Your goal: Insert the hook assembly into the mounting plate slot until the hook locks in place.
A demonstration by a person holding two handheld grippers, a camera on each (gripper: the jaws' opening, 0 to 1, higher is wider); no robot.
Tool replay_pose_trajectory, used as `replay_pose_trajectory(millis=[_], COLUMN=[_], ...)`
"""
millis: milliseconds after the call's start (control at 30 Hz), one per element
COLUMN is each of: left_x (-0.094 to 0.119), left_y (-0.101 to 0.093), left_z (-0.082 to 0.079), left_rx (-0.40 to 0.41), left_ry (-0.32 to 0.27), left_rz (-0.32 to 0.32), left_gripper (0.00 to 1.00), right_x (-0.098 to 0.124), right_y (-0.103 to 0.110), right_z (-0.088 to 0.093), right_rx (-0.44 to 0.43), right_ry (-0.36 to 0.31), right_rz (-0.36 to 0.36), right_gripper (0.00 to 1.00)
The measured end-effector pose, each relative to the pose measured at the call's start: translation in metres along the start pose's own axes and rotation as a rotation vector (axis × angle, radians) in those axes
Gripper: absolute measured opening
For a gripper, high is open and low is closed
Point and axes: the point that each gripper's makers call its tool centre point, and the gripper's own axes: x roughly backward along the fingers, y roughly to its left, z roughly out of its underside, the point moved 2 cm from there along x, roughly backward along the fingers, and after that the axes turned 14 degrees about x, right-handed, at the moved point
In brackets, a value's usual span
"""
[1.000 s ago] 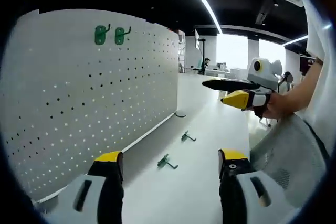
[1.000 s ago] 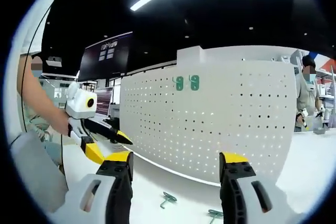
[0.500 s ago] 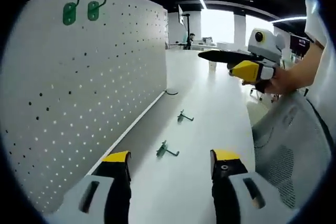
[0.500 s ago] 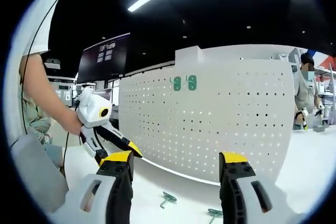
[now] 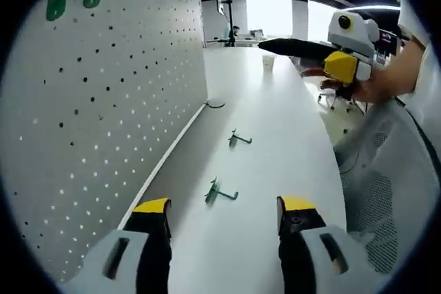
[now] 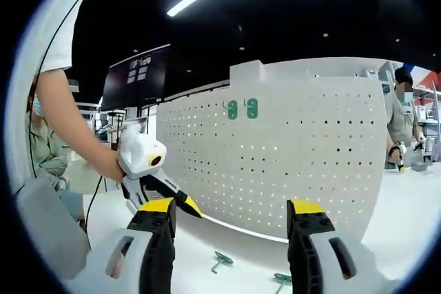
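Jaws spread on both grippers; nearest hook (image 5: 219, 193) lies flat, pointing away from pegboard (image 5: 103, 115).

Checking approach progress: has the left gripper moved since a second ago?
Yes. In the right gripper view, the left gripper has dropped and come nearer the pegboard base.

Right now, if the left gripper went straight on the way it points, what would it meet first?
Probably the nearer green hook lying on the white table: it sits just ahead between the open left gripper jaws. Depth is hard to judge.
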Motion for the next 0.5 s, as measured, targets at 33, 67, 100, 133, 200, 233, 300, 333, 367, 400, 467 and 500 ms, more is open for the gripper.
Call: replay_pose_trajectory(millis=[33,67,100,133,200,233,300,333,367,400,467,500], left_x=[-0.002,-0.004,-0.007,-0.009,-0.014,-0.017,-0.023,-0.025,-0.028,-0.03,-0.032,-0.035], left_y=[0.001,0.001,0.002,0.002,0.002,0.002,0.001,0.001,0.002,0.003,0.003,0.004], left_z=[0.001,0.001,0.002,0.002,0.004,0.005,0.007,0.008,0.009,0.009,0.009,0.009], left_rx=[-0.004,-0.006,-0.01,-0.013,-0.021,-0.028,-0.041,-0.05,-0.058,-0.06,-0.061,-0.066], left_ry=[0.01,0.015,0.023,0.03,0.045,0.057,0.081,0.088,0.1,0.103,0.108,0.119], left_rz=[0.002,0.004,0.008,0.009,0.018,0.024,0.033,0.036,0.041,0.042,0.045,0.049], left_gripper=[0.64,0.64,0.64,0.65,0.65,0.65,0.65,0.65,0.65,0.65,0.65,0.65], right_x=[0.0,0.0,0.0,0.0,0.0,0.001,0.001,0.001,0.001,0.001,0.001,0.001], right_y=[0.0,0.0,0.0,0.0,0.0,0.0,0.0,0.0,0.0,-0.001,-0.001,-0.002], right_z=[0.0,0.0,0.001,0.0,0.0,0.0,0.0,0.001,0.001,0.001,0.001,0.001], right_rx=[-0.001,0.001,0.002,0.001,0.001,0.002,0.0,0.001,0.0,0.0,-0.002,-0.003], right_ry=[-0.001,0.001,0.001,0.0,0.001,0.001,0.0,0.001,0.001,0.0,0.001,0.001], right_rz=[0.001,0.002,0.002,0.002,0.003,0.004,0.003,0.003,0.004,0.005,0.007,0.007], right_gripper=[0.63,0.63,0.63,0.63,0.63,0.63,0.63,0.63,0.63,0.63,0.63,0.63])
